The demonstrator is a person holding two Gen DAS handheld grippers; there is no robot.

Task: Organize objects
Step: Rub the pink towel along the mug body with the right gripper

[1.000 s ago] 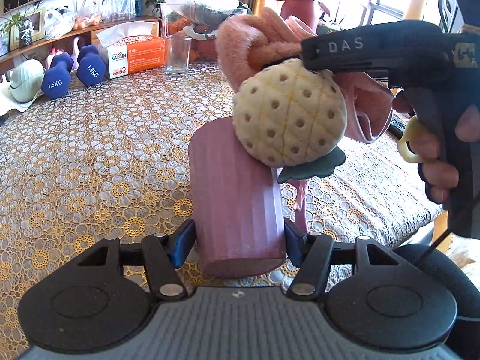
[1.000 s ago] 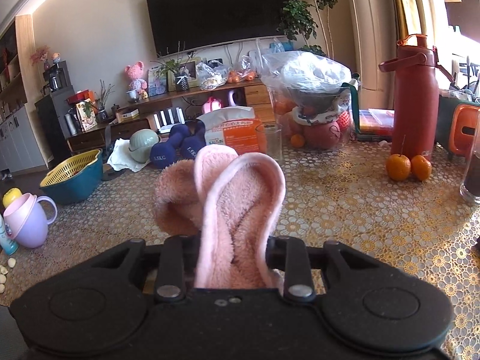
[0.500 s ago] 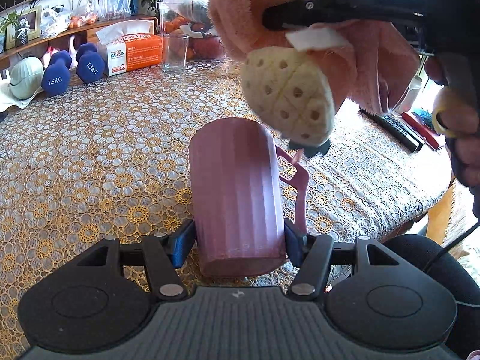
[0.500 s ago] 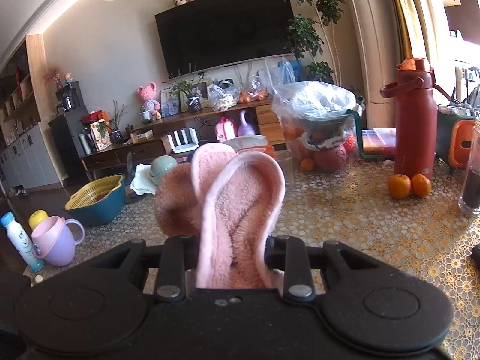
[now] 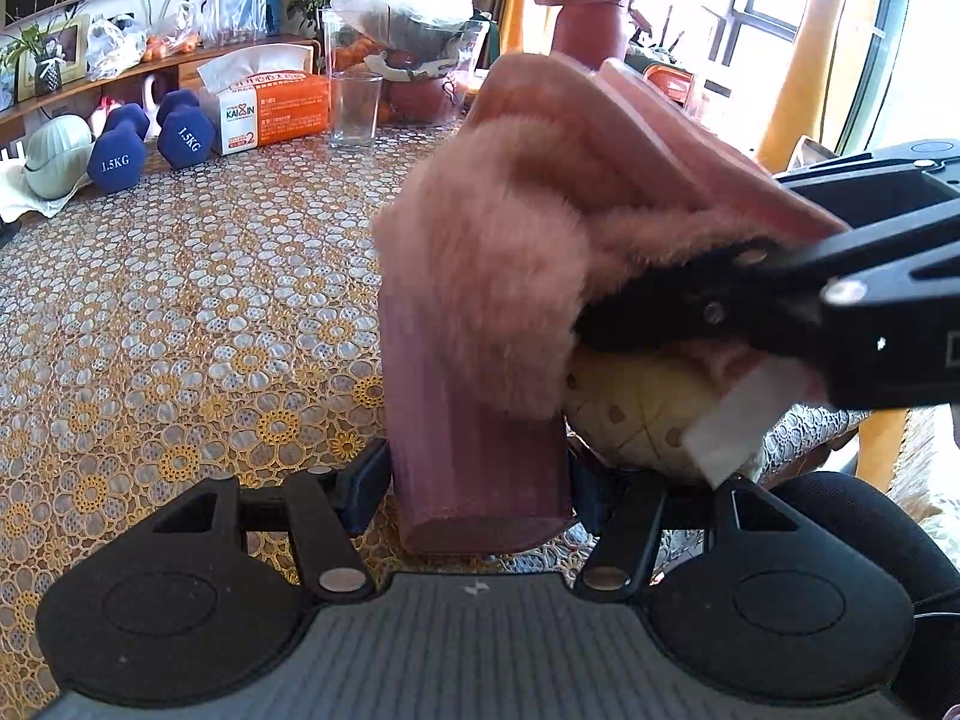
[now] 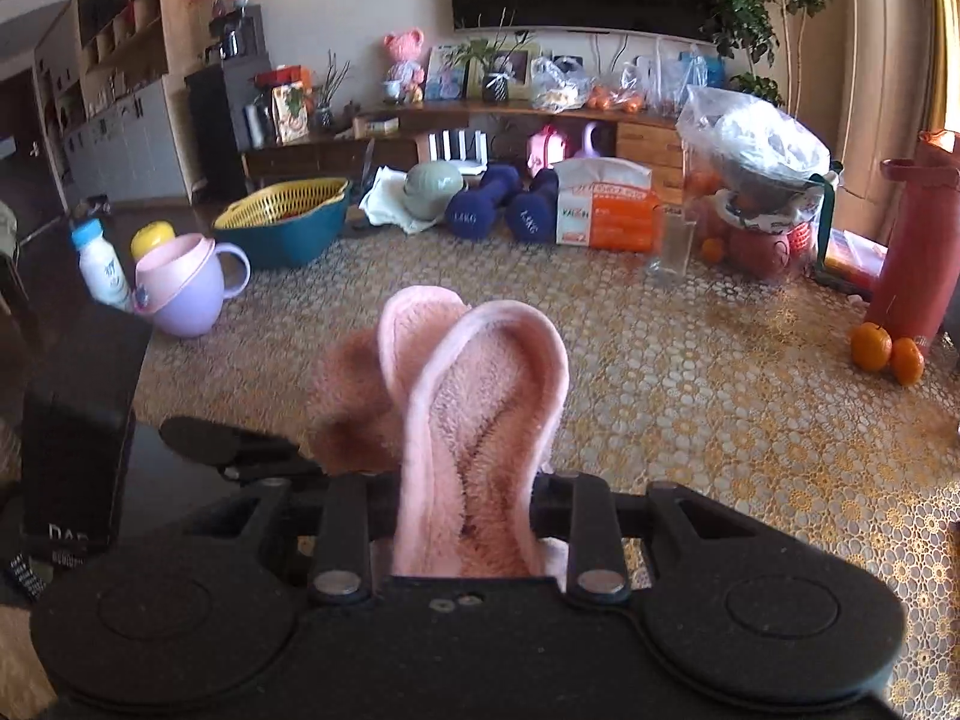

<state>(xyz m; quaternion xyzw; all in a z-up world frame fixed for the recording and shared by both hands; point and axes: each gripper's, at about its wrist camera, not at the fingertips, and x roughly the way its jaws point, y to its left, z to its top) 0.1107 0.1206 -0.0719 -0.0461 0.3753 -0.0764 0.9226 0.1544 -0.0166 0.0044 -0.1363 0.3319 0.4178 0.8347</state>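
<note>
— What do we count here?

— We count one ribbed pink cup (image 5: 480,456), two fluffy pink slippers (image 6: 480,426) pressed together, and one cream dotted ball (image 5: 636,414) attached to them. Farther back on the tabletop (image 5: 180,312) we see two blue dumbbells (image 5: 150,141), one tissue box (image 5: 270,102), one glass (image 5: 354,108) and, in the right view, two oranges (image 6: 888,351).

— Which way do the things point?

— We see the cup's long axis running away from the left camera, its flat base towards us. The slippers' long axis runs forward from the right gripper (image 6: 468,510), rounded ends away from it.

— And against the fingers?

— The left gripper (image 5: 477,483) holds the cup near its base, one blue finger (image 5: 366,480) pressed to each side. The right gripper clamps the slippers between its fingers. In the left view the slippers cover the cup's far end, the ball just beside its right wall.
</note>
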